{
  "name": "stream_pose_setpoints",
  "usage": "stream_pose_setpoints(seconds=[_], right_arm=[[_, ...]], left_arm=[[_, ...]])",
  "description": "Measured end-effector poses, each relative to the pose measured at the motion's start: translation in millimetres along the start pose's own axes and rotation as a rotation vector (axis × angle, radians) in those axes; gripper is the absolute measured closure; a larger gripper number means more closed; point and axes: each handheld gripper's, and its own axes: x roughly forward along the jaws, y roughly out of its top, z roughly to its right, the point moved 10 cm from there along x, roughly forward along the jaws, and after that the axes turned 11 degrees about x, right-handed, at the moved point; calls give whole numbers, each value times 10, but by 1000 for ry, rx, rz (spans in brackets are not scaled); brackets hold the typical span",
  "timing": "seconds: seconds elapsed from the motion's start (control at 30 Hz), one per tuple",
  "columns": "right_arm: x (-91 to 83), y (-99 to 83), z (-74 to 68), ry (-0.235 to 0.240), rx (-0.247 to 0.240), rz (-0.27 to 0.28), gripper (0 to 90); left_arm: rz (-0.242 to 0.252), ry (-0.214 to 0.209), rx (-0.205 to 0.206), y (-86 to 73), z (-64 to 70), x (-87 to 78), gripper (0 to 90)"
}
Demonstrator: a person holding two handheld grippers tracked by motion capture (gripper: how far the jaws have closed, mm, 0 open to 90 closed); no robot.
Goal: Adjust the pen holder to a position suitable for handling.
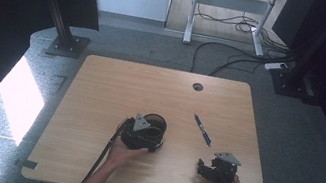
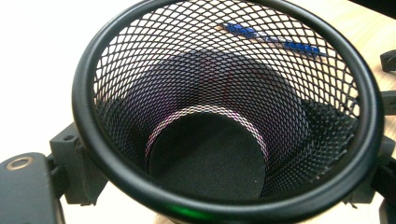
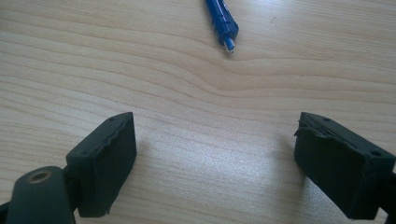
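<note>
A black mesh cup stands upright near the middle of the wooden table. My left gripper is shut on it from the near side. In the left gripper view the cup sits between the two jaws, its inside empty. A blue pen lies on the table to the right of the cup, and it shows through the mesh. My right gripper rests near the front right of the table, open and holding nothing. The pen's tip lies a short way ahead of the right gripper.
A round cable hole sits near the table's far edge. Beyond the table are floor cables, a white desk frame and black stand bases. A cable trails from the left gripper along the forearm.
</note>
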Motion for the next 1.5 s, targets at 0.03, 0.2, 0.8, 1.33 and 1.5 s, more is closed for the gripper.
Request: stream_pose_setpoints(seconds=[0.03,0.2,0.8,1.33,1.5], right_arm=[[0,0,0,0,0,0,125],[0,0,0,0,0,-1,125],[0,0,0,0,0,0,125],[0,0,0,0,0,0,125],[0,0,0,0,0,0,125]], left_arm=[[0,0,0,0,0,0,107],[-15,-4,6,-15,37,80,107],[-38,18,0,-98,32,205,106],[40,44,9,-29,20,7,29],[57,33,6,-41,25,-97,29]])
